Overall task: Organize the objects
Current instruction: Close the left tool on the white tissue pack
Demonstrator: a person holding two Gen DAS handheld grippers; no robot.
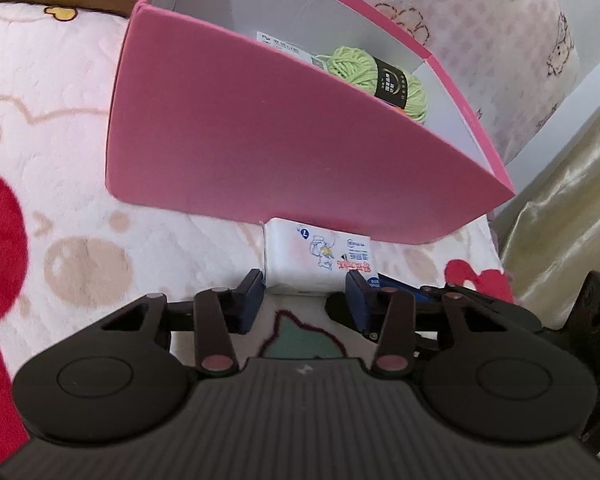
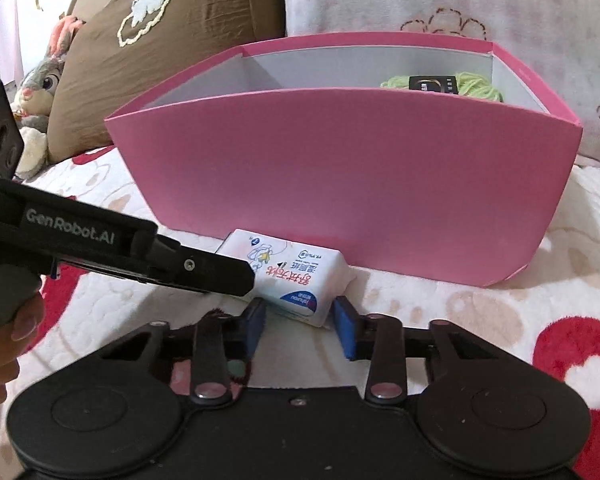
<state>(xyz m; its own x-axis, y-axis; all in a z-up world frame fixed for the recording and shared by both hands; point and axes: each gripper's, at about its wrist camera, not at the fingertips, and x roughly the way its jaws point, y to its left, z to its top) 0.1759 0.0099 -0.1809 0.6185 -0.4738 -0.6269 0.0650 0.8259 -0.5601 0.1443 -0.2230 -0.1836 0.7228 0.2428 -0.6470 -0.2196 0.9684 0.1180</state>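
Soft white plastic film wraps the tissue pack [image 1: 314, 258], a small pillow-cornered block lying on the plush bedspread [image 1: 60, 128] just ahead of both grippers and against the foot of the pink box [image 1: 260, 136]. The left gripper [image 1: 306, 300] has its blue pads on the pack's two near sides, and the right gripper [image 2: 298, 318] is likewise closed on the near corner, so each clamps the same pack. It should be light and squashy; the glossy film may slide or crumple, so hold across the flat sides rather than a corner is my judgement. Beyond the pack the box is stiff matte card with a white interior, holding a fuzzy green yarn ball [image 1: 374, 76] and a printed packet [image 1: 284, 46] at its far right.
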